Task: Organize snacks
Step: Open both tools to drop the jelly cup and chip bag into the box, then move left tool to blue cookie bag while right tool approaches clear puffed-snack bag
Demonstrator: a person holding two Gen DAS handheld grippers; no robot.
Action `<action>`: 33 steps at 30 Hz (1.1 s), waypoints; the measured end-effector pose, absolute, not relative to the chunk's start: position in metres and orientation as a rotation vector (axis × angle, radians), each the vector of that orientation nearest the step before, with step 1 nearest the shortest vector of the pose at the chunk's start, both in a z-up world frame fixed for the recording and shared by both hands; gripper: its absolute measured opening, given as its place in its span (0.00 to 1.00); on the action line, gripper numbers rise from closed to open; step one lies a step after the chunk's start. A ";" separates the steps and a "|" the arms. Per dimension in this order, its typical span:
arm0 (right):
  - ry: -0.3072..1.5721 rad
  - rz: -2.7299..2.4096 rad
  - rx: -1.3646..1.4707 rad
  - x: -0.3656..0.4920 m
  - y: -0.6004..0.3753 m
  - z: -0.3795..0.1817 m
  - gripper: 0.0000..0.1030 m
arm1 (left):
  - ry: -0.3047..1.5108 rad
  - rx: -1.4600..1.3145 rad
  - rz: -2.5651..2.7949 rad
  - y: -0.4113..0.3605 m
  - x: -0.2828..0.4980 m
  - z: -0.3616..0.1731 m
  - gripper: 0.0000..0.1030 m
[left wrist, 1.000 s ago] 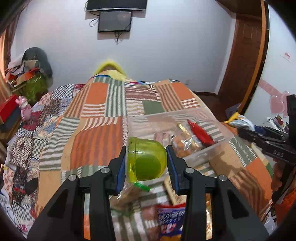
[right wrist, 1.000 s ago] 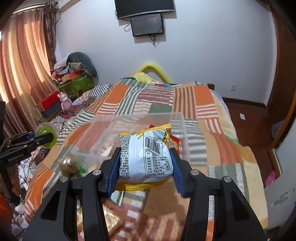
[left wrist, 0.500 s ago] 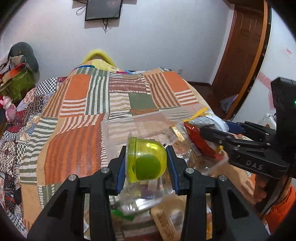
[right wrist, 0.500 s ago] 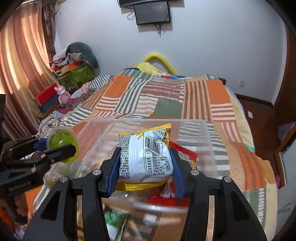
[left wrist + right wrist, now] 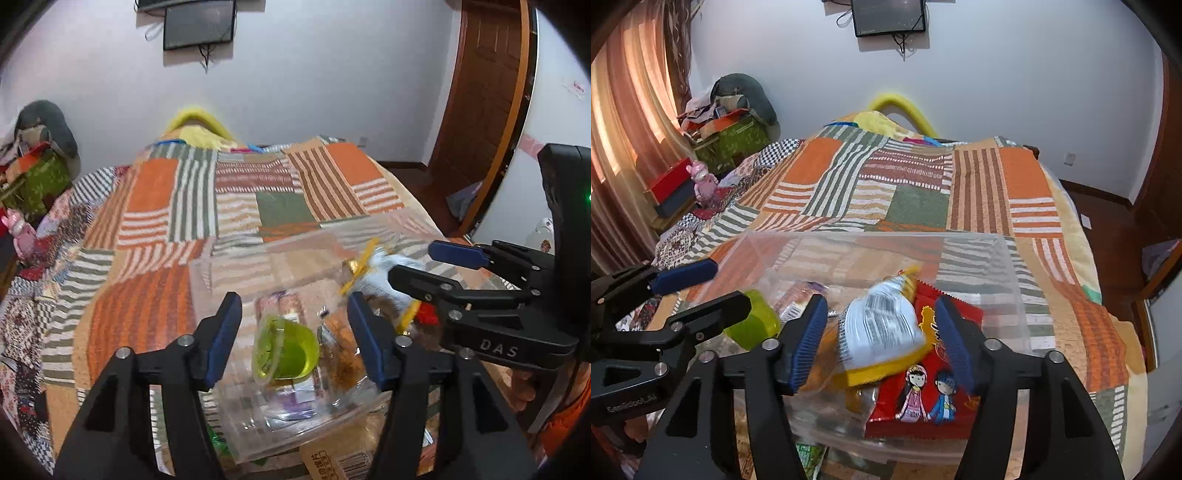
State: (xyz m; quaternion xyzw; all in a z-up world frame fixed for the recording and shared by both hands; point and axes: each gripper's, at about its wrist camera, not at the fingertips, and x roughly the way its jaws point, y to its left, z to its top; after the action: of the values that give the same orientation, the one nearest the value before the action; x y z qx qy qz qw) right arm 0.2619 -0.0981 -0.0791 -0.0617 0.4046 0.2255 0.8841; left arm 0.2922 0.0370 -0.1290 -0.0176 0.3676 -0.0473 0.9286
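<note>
A clear plastic bin [image 5: 221, 280] [image 5: 1008, 258] sits on the patchwork bed. My left gripper [image 5: 293, 332] is open above it; the green jelly cup [image 5: 286, 350] lies free in the bin between its fingers and also shows in the right wrist view [image 5: 753, 326]. My right gripper [image 5: 882, 332] is open over the bin; the white and yellow snack bag [image 5: 879, 332], blurred, drops between its fingers onto a red snack packet [image 5: 923, 395]. In the left wrist view the right gripper [image 5: 413, 273] is at the right beside the bag [image 5: 380, 266].
The striped patchwork blanket [image 5: 236, 206] covers the bed. More snack packets lie in front of the bin [image 5: 328, 461] [image 5: 809, 458]. Clutter and boxes [image 5: 727, 136] stand at the left, a wooden door [image 5: 484, 85] at the right.
Both grippers moved forward over the bin and opened. The jelly cup left the left gripper and the white bag left the right gripper; both now sit or fall inside the bin.
</note>
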 end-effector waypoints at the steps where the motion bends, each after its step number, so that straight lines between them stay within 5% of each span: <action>1: 0.836 0.471 -0.134 0.260 -0.099 -0.076 0.57 | 0.750 -0.029 -0.096 0.037 0.290 -0.126 0.58; 18: 0.765 0.518 -0.154 0.192 -0.124 -0.029 0.60 | 0.702 0.018 -0.080 0.035 0.206 -0.075 0.66; 33: 0.874 0.531 -0.155 0.129 -0.138 -0.066 0.61 | 0.813 0.056 -0.093 0.033 0.138 -0.113 0.69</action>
State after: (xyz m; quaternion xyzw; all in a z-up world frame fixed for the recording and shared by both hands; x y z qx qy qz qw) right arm 0.1285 -0.1376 -0.0656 -0.0742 0.4176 0.2539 0.8693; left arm 0.1381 0.0331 -0.1135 0.0271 0.3951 -0.0454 0.9171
